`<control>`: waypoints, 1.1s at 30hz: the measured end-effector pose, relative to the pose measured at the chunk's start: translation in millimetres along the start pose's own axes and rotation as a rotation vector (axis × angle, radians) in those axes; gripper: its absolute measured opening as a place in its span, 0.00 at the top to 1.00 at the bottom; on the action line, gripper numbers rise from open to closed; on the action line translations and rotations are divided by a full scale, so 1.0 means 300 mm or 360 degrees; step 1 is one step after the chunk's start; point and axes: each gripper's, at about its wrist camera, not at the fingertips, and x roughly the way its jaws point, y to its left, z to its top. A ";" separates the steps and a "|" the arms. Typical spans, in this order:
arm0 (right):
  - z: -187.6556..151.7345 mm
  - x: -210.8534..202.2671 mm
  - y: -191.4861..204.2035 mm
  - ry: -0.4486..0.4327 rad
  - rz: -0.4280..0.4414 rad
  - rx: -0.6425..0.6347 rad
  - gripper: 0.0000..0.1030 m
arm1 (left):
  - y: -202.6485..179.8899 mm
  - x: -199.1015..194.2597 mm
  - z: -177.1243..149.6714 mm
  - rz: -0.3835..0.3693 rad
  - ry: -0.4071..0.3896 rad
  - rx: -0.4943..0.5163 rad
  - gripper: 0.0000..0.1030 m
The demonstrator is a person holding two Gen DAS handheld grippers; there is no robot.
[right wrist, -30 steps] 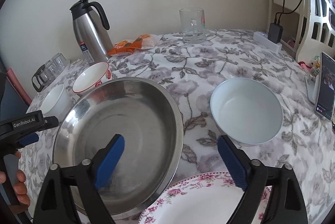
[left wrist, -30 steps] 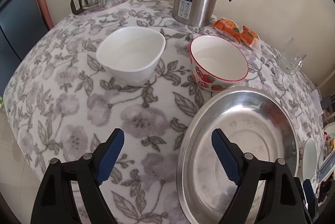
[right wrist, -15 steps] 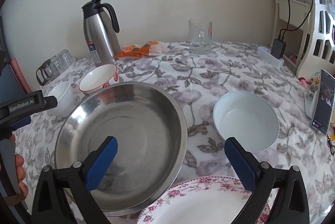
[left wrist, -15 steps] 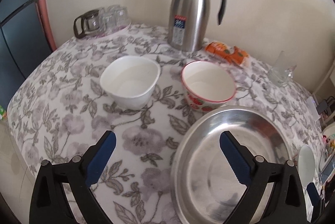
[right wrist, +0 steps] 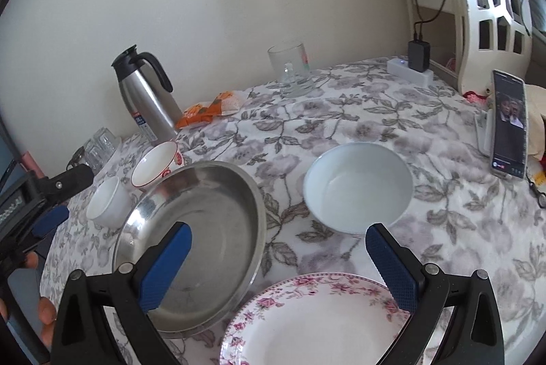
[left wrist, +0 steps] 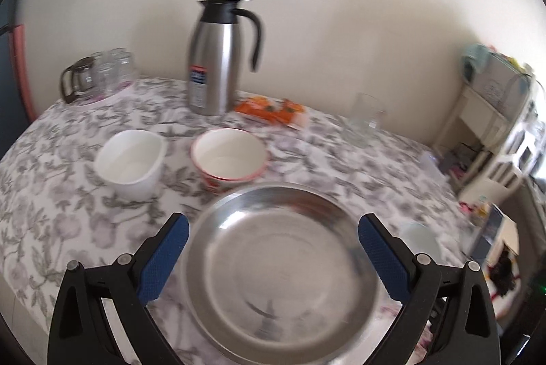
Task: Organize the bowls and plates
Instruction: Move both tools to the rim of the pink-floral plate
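left claw [left wrist: 271, 254] wide open, empty, above steel plate [left wrist: 279, 266] on counter [right wrist: 375, 122] | right claw [right wrist: 278, 262] wide open, empty, over floral plate [right wrist: 320, 327] | we risk knocking red-rimmed bowl [left wrist: 230, 157] touching the steel rim

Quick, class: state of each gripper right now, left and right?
Left gripper: open, holding nothing, above the steel pan.
Right gripper: open, holding nothing, above the floral plate.
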 end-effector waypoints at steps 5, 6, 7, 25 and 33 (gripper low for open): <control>0.004 -0.042 -0.102 -0.0011 -0.0039 0.0175 0.00 | -0.084 -0.043 -0.025 -0.0104 0.0054 0.0034 0.03; 0.001 -0.043 -0.124 0.0013 -0.0052 0.0209 0.00 | -0.093 -0.046 -0.032 -0.0109 0.0073 0.0031 0.03; -0.002 -0.042 -0.148 0.0048 -0.0094 0.0244 0.00 | -0.103 -0.050 -0.041 -0.0113 0.0100 0.0026 0.03; -0.105 -0.008 -0.288 0.0456 -0.0217 0.0401 0.02 | -0.234 0.020 -0.315 -0.0396 0.0847 -0.0057 0.03; -0.137 0.019 -0.307 0.0556 -0.0172 0.0425 0.22 | -0.240 0.074 -0.368 -0.0300 0.0930 -0.0071 0.03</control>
